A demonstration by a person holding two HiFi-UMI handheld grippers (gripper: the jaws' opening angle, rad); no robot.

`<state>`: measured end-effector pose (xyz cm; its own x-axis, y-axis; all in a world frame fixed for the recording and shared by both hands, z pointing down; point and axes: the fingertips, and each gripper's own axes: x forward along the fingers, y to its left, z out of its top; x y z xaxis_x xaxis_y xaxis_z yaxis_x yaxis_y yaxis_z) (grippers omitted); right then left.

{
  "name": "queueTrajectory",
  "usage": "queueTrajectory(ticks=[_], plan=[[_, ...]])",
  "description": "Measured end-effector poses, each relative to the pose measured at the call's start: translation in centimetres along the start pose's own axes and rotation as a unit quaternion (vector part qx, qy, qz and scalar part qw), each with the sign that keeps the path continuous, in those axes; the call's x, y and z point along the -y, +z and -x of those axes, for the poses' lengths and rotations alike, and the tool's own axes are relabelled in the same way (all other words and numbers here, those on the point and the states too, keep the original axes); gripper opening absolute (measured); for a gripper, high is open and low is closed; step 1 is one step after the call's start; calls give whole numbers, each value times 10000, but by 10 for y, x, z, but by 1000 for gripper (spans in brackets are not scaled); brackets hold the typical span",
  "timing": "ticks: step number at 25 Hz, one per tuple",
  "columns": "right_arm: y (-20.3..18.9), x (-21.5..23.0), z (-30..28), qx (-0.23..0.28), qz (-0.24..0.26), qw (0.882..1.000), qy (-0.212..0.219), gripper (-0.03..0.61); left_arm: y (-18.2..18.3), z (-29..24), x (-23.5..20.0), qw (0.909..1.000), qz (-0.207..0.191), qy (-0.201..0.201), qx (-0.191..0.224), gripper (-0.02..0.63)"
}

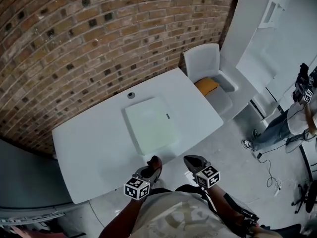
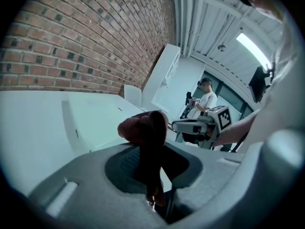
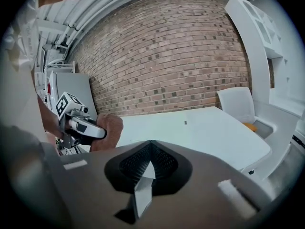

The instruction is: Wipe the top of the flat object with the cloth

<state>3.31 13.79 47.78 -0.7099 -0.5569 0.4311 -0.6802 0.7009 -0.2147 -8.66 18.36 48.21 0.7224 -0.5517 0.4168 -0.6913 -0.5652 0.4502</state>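
Flat object point(image 1: 151, 124) lies on the bench point(image 1: 89, 143), ahead of both tools and apart from them; nothing is in contact with its top. Left tool point(image 1: 151, 165) is clamped on the bunched brown cloth point(image 2: 143, 128), which sticks out past its tips. Right tool point(image 3: 151, 149) is closed and empty, just beside the left. Judgement: cloth secured, wiping not yet begun, whole top left to do.

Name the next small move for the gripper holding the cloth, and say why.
Probably ease the left gripper forward and down until the cloth rests on the near end of the flat white object. The cloth is clamped in that gripper but sits by the table's near edge, short of the object. The right gripper is shut and empty.
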Motion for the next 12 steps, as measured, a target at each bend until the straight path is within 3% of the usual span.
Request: queueTrajectory(ticks=[12], plan=[[21, 31, -54, -84, -148, 9996, 208, 8, 22, 6, -50, 9980, 291, 505, 247, 75]])
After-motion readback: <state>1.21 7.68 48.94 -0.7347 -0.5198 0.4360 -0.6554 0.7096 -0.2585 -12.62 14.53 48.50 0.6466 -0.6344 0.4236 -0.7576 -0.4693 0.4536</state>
